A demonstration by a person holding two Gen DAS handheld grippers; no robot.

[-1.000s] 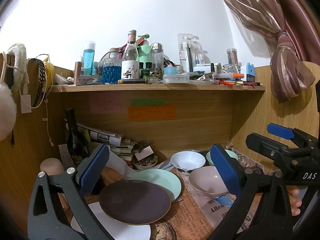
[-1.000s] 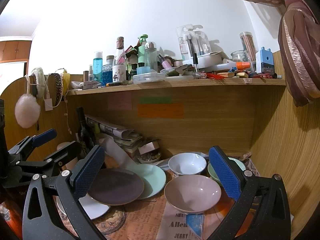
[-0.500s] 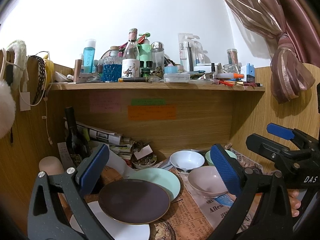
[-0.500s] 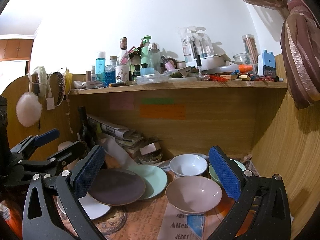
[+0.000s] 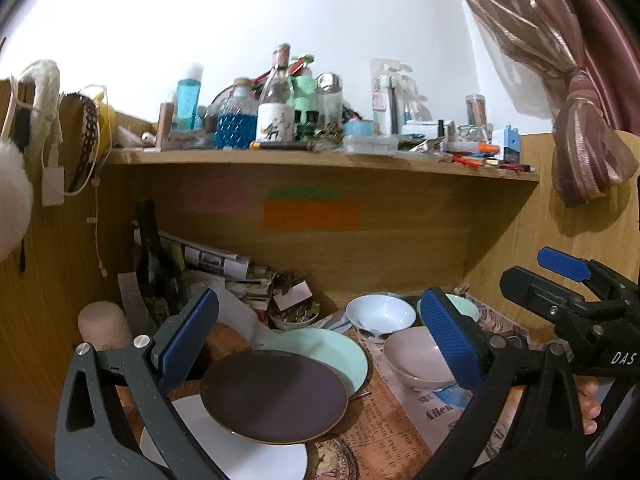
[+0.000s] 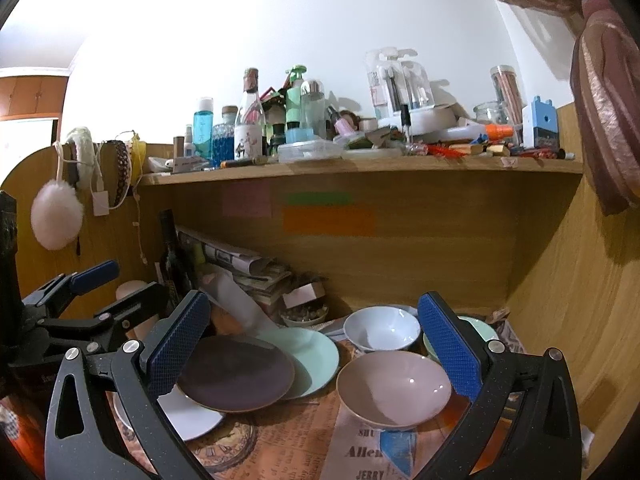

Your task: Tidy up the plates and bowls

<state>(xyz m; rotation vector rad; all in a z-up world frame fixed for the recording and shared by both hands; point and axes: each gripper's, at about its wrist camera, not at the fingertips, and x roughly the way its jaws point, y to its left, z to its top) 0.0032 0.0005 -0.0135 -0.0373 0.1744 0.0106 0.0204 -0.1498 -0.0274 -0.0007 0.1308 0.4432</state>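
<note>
Both tongs hung spread and empty above the bench: the dark plate [image 5: 274, 396] lay straight ahead between the left tongs [image 5: 320, 344], the pink bowl [image 6: 394, 388] nearer the right tongs [image 6: 314, 348].

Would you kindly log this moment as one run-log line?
left gripper: open, over dark plate | right gripper: open, near pink bowl | nothing held
</note>
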